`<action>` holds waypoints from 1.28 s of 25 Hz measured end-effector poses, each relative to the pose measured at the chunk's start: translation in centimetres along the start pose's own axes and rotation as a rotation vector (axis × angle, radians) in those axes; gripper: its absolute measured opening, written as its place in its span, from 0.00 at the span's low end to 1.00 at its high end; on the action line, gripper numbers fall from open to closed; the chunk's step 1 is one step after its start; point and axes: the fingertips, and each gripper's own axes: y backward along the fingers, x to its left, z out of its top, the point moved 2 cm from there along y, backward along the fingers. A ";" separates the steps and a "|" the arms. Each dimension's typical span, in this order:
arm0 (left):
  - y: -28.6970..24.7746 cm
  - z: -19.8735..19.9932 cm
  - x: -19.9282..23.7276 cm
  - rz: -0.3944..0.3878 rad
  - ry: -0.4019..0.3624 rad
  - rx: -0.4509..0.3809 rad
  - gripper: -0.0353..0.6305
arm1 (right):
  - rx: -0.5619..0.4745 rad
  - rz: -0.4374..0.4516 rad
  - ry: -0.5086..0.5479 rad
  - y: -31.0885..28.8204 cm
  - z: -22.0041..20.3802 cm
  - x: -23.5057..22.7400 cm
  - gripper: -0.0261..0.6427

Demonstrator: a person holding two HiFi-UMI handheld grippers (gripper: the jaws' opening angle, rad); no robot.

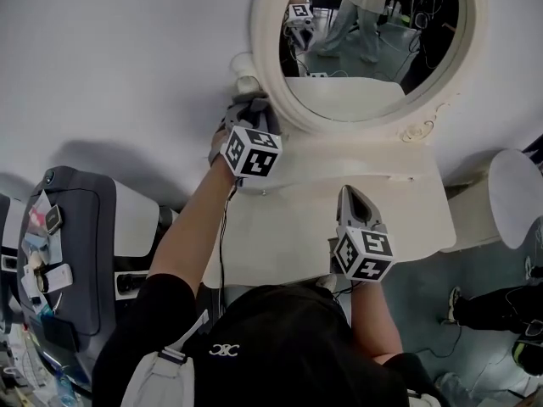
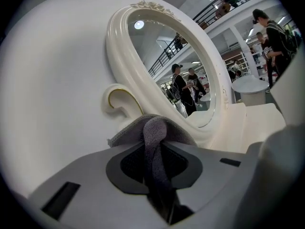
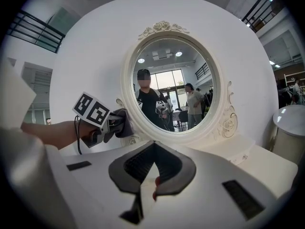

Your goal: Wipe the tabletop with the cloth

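Observation:
My left gripper (image 1: 253, 113) is shut on a grey cloth (image 1: 240, 108), held at the lower left of the oval mirror's cream frame (image 1: 280, 117), above the back of the white tabletop (image 1: 407, 202). In the left gripper view the cloth (image 2: 155, 128) bulges out between the closed jaws, close to the frame's curled ornament (image 2: 119, 101). My right gripper (image 1: 349, 193) hovers over the tabletop's front middle, jaws closed with nothing in them (image 3: 153, 149). From the right gripper view the left gripper (image 3: 114, 124) and its cloth (image 3: 123, 120) touch the frame's left side.
The oval mirror (image 1: 373, 24) stands at the table's back against a white wall. A white round stool (image 1: 517, 197) is to the right. A grey chair with small items (image 1: 76, 227) sits to the left. A person's shoes (image 1: 456, 302) are on the floor at the right.

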 end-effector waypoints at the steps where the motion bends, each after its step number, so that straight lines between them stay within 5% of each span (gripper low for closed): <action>1: -0.2 -0.1 -0.4 -0.010 -0.004 0.005 0.15 | 0.001 -0.001 0.003 0.0 0.0 0.1 0.04; 6: -1.2 0.3 -3.6 -0.032 -0.116 -0.013 0.15 | 0.006 -0.030 0.004 0.5 -0.1 -0.8 0.04; 15: -1.7 -1.0 -4.4 -0.022 -0.188 -0.028 0.15 | 0.013 -0.074 -0.006 0.8 -0.5 -2.3 0.04; 19: -1.8 -2.8 -3.7 -0.017 -0.160 0.022 0.15 | 0.014 -0.055 0.009 0.3 -0.2 -1.6 0.04; 24: -2.7 -7.1 -2.0 -0.061 0.043 0.128 0.15 | 0.032 -0.044 0.017 0.2 -0.6 -1.3 0.04; 29: -2.9 -7.5 -3.1 -0.060 -0.014 0.120 0.15 | 0.038 -0.037 0.026 0.0 -0.6 -1.1 0.04; 32: -3.3 -8.9 -4.6 -0.111 0.021 0.160 0.15 | 0.043 -0.032 0.036 0.0 -0.7 -0.7 0.04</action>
